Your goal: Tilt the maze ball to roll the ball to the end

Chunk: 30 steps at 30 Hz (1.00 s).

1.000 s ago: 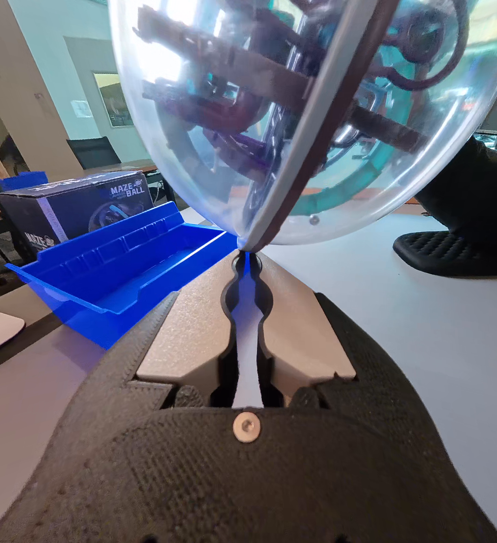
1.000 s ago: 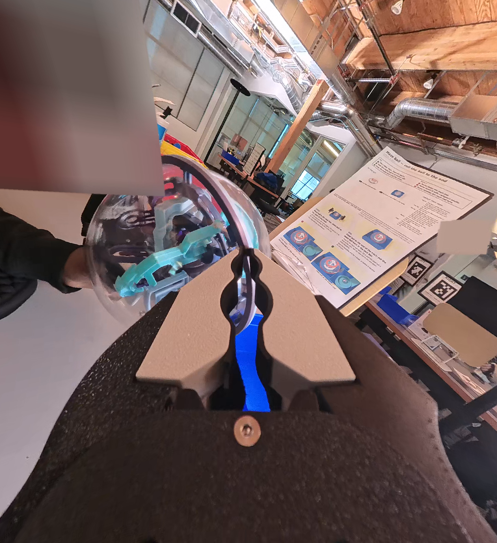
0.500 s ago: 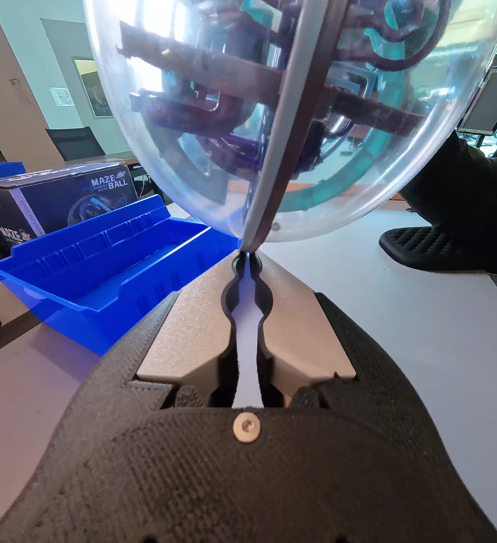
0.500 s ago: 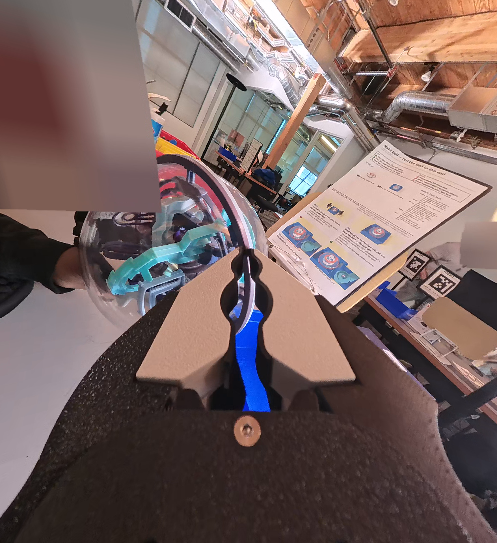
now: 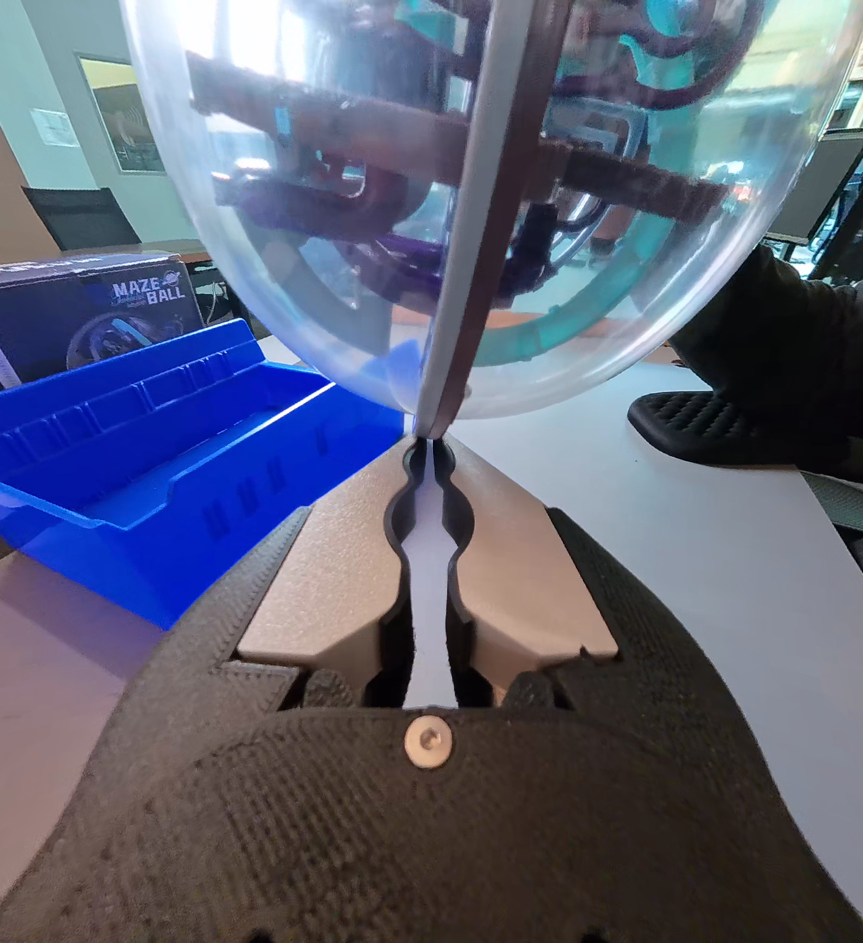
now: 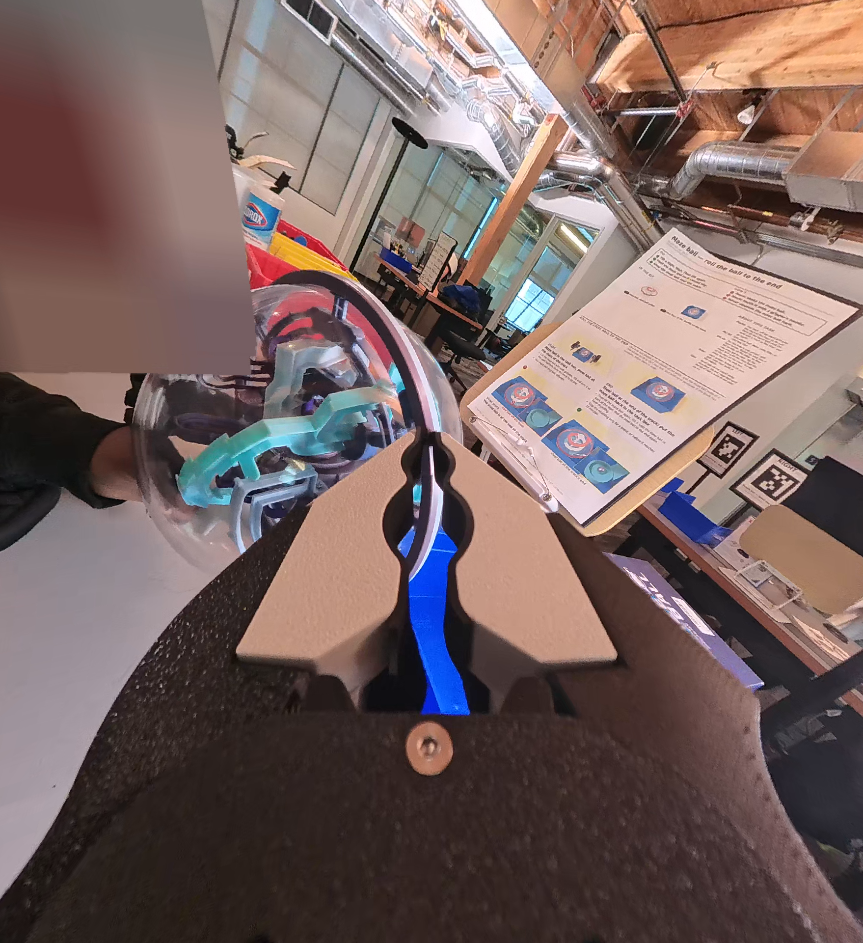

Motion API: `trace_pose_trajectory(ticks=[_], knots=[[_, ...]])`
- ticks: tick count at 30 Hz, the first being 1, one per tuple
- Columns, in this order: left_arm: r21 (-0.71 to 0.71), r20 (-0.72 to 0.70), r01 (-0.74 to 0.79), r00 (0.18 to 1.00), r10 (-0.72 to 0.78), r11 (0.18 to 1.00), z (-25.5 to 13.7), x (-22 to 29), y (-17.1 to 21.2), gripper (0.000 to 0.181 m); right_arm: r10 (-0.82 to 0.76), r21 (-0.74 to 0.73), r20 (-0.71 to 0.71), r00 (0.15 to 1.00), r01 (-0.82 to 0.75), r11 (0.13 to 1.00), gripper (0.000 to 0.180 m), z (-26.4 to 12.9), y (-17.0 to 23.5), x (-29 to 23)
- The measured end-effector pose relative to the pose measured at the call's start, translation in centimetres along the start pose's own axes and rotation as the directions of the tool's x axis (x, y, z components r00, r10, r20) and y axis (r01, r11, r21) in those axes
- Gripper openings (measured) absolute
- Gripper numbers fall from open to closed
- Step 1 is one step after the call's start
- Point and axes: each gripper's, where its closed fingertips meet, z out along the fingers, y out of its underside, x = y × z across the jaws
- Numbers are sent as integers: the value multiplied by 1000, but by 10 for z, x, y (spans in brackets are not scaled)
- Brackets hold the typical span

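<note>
The maze ball [image 5: 496,194] is a clear sphere with teal, purple and brown tracks inside and a grey-and-dark rim around it. It is held up above the white table [image 5: 623,510]. My left gripper [image 5: 429,440] is shut on the rim at the bottom of the sphere. My right gripper [image 6: 427,443] is shut on the same rim at the side of the maze ball [image 6: 286,418]. A small steel ball [image 5: 465,392] seems to lie on the shell's bottom, right beside the rim. The track's end is hidden from me.
A blue plastic bin [image 5: 154,459] lies on the table to the left, with the dark maze ball box [image 5: 77,326] behind it. A person's dark sleeve [image 5: 802,357] is on the right. An instruction sheet on a clipboard [image 6: 649,388] stands beyond the table.
Both grippers have tilted the sphere slightly while keeping hold of the rim. The small steel ball has rolled left along the shell's bottom toward the rim.
</note>
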Motion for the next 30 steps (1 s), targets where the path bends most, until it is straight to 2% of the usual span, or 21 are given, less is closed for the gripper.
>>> trace_pose_trajectory(ticks=[20,30], knots=[[-17,-45,63,997,-64,998,0,8,6,1,24,-33,-10,1000,-24,999,1,1,12,4],[-16,-4,57,998,-57,998,-2,0,6,1,34,-28,-7,999,-34,999,1,2,13,4]])
